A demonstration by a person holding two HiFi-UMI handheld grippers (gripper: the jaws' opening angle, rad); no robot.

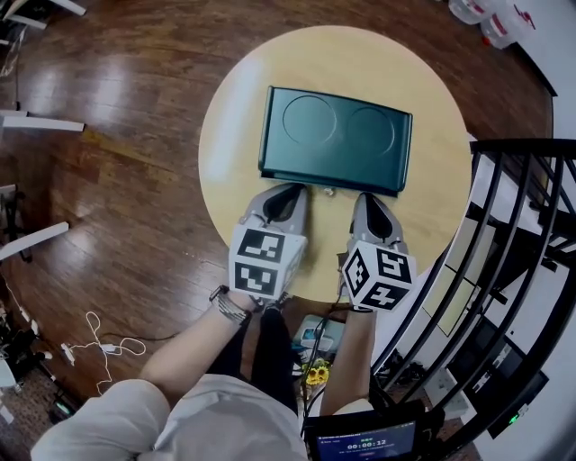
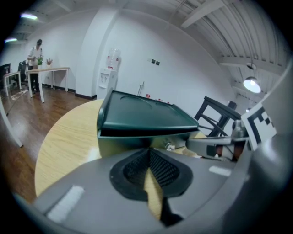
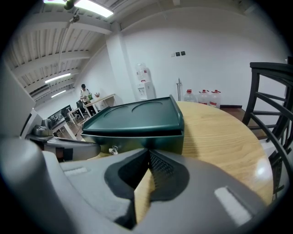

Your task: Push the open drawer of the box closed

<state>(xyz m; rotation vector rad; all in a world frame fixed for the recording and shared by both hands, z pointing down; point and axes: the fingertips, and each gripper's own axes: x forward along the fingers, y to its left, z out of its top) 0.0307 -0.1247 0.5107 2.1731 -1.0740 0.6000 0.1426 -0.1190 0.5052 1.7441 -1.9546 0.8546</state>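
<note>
Both empty, jaws pressed together, I'm holding my left gripper and right gripper just before the drawer of the box, for blunt pushing.

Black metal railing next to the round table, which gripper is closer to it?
Right. The right gripper is just left of the black metal railing; the left gripper is farther left.

Small dark screen at the bottom edge of the head view: pale digits, read as 00:00:12; a line of smaller characters above them is too small to make out.

Cube on left hand-held gripper and on right hand-held gripper: black-and-white square markers, patterns only, no letters or numbers.

Water bottles on the floor at top right: red label marks, illegible.
</note>
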